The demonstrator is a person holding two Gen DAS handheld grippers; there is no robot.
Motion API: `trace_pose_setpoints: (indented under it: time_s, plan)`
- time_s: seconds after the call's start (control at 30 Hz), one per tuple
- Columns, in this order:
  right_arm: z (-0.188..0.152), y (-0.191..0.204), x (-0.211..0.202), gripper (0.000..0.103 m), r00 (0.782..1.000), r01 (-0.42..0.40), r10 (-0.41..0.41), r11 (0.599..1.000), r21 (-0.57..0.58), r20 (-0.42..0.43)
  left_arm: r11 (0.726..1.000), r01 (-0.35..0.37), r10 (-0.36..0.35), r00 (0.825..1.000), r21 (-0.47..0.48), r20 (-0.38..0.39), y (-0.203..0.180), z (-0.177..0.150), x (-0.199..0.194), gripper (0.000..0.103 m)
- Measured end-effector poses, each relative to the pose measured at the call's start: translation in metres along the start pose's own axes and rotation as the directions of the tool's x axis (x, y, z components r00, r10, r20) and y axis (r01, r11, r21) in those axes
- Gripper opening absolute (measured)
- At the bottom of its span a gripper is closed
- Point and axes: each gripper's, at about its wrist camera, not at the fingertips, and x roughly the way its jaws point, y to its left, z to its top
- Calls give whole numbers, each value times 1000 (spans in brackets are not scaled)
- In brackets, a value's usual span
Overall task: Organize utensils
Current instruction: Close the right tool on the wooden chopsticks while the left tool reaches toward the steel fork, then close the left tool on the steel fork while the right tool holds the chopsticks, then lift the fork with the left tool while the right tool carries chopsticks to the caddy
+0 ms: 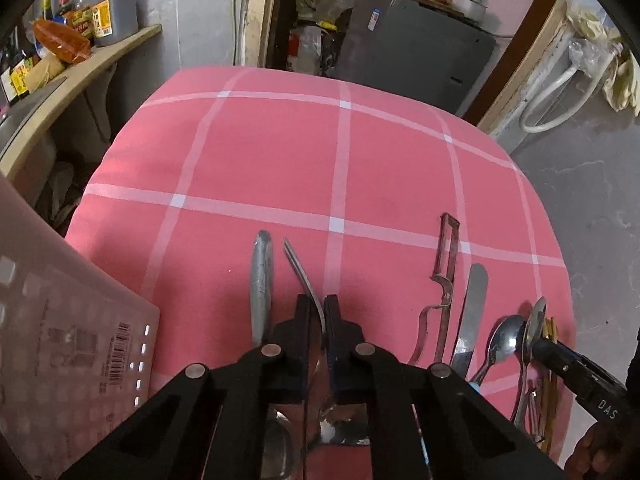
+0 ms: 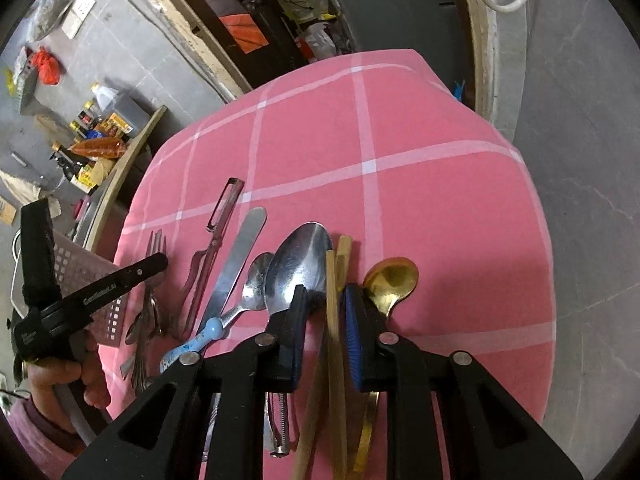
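A worktop [image 1: 280,152] covered by a pink cloth with white check lines is seen from both wrist cameras, and a row of utensils is laid along its near edge.

In the left wrist view, the left tool [image 1: 317,312] is seen with its jaws drawn close about the fork [image 1: 304,276], whose thin handle passes between the two pads and whose tines point away toward the far side. Whether the pads actually press on the metal cannot be told. Just left of the fork a butter knife [image 1: 261,284] is laid lengthwise. A pale perforated basket [image 1: 60,340] is seen at the near left, over the worktop's edge. To the right are set a red peeler [image 1: 445,264], a table knife [image 1: 472,308] and a small spoon [image 1: 506,338].

In the right wrist view, the right tool [image 2: 326,300] is held partly open, and the wooden chopsticks [image 2: 335,320] are seen running between its pads, with gaps visible on both sides, so nothing is gripped. A large steel spoon [image 2: 298,268] is laid just left of the chopsticks, its bowl toward the far side, and a gold spoon [image 2: 390,280] just right of them. Further left, the blue-handled small spoon [image 2: 256,284], the table knife [image 2: 236,260] and the peeler [image 2: 218,224] are lined up side by side.
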Motion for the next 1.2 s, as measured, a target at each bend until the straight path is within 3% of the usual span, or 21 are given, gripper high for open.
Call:
trace_pose_setpoints:
  time_s: [0.07, 0.37, 0.57, 0.7, 0.87, 1.03, 1.17, 1.2]
  plan:
    - [0, -5, 0, 7, 1000, -11, 11, 999, 41, 4, 1000, 13, -13, 1000, -10, 0, 1, -1, -2, 6]
    - [-24, -11, -34, 6, 992, -93, 76, 980, 175, 98, 994, 109, -110, 990, 15, 87, -5, -16, -50, 4]
    - [-45, 0, -72, 6, 973, -140, 96, 969, 204, 210, 978, 207, -209, 969, 27, 135, 2, -30, -90, 4]
    - [-47, 18, -98, 6, 957, -160, 107, 970, 183, 268, 952, 307, -305, 939, 13, 160, 14, -34, -117, 4]
    - [-43, 52, -127, 6, 926, -194, 141, 974, 120, 349, 925, 378, -378, 901, 41, 211, 25, -28, -157, 4]
    - [-28, 94, -152, 6, 876, -248, 203, 968, 48, 438, 901, 429, -428, 861, 61, 276, 40, -15, -196, 4]
    - [-10, 135, -167, 6, 817, -314, 269, 949, 3, 510, 889, 452, -446, 826, 68, 345, 59, 4, -227, 4]
    - [-3, 148, -171, 6, 792, -335, 290, 942, -16, 536, 889, 453, -444, 819, 66, 364, 65, 10, -234, 4]
